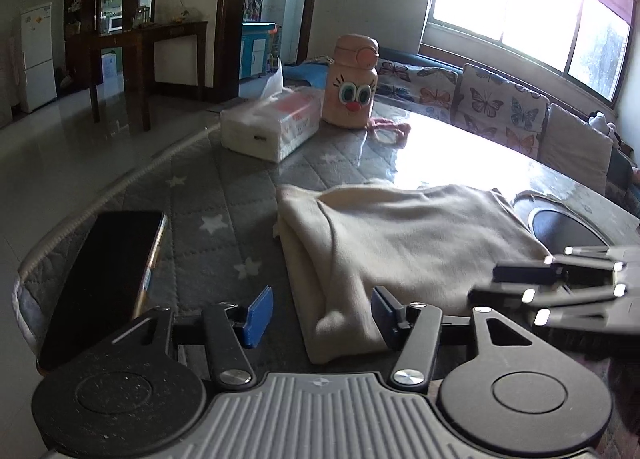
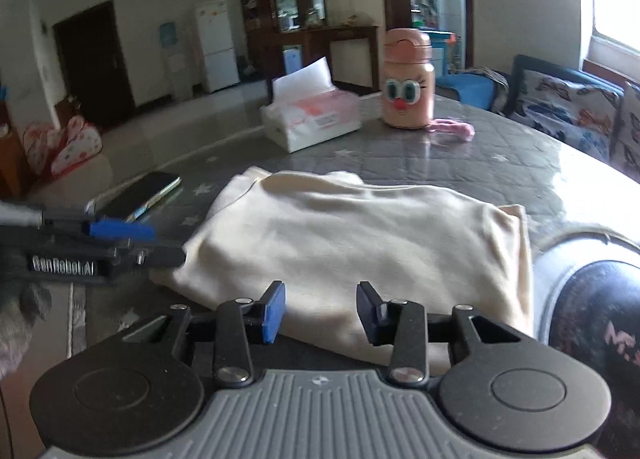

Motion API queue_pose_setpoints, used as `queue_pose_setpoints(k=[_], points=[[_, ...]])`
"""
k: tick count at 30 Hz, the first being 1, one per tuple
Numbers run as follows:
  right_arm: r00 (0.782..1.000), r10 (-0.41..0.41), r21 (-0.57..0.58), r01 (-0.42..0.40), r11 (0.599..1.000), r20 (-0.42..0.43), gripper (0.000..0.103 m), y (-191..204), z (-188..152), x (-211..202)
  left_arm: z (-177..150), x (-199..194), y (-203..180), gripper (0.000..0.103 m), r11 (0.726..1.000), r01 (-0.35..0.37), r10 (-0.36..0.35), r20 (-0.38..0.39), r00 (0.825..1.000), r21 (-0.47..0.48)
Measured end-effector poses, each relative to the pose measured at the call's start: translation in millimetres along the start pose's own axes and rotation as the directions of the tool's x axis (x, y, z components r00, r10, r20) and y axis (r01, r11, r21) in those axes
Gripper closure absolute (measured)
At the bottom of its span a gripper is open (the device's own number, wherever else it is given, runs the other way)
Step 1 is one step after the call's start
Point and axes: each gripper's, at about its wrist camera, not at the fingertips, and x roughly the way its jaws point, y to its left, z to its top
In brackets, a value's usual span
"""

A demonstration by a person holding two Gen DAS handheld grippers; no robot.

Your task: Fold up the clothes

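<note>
A black smartphone (image 1: 106, 279) lies at the counter's (image 1: 208, 195) left edge, well apart from the folded cream garment (image 1: 400, 243) at its middle. The left hand-held gripper (image 1: 322, 317) and right hand-held gripper (image 2: 322, 311) both gape, empty, at the garment's near edge, with the tissue pack (image 1: 272, 125) and pink cartoon-face bottle (image 1: 352, 83) beyond.

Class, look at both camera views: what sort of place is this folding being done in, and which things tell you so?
Most likely a home's living and dining room. A butterfly-patterned sofa sits under the window, a white fridge stands in the background, and the cream garment lies on a quilted table beside a tissue pack.
</note>
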Motion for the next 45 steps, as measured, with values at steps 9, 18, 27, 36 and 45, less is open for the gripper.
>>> queue_pose_setpoints(k=[9, 18, 27, 36, 45], points=[[1.000, -0.015, -0.028, 0.015, 1.000, -0.002, 0.055, 8.7, -11.5, -14.1, 5.3, 17.3, 0.6, 0.045, 0.999, -0.041, 0.041, -0.027, 0.999, 0.010], [0.998, -0.054, 0.018, 0.053, 0.998, 0.022, 0.032, 1.8, -24.6, -39.3, -6.1, 1.3, -16.9, 0.025, 0.998, -0.040, 0.041, -0.017, 0.999, 0.052], [0.995, -0.091, 0.034, 0.090, 0.995, 0.040, 0.011, 7.4, -37.1, -52.9, -19.8, -21.6, -34.6, 0.000, 0.995, -0.025, 0.022, 0.031, 0.999, 0.097], [0.988, -0.138, 0.055, 0.134, 0.989, 0.070, 0.000, 16.3, -47.3, -65.4, -32.5, -35.1, -42.8, 0.000, 0.993, -0.016, 0.011, 0.046, 0.999, 0.113], [0.980, -0.188, 0.091, 0.181, 0.979, 0.073, 0.000, 17.2, -59.9, -77.4, -42.5, -47.4, -49.7, 0.000, 0.992, -0.009, 0.002, 0.056, 0.998, 0.125]])
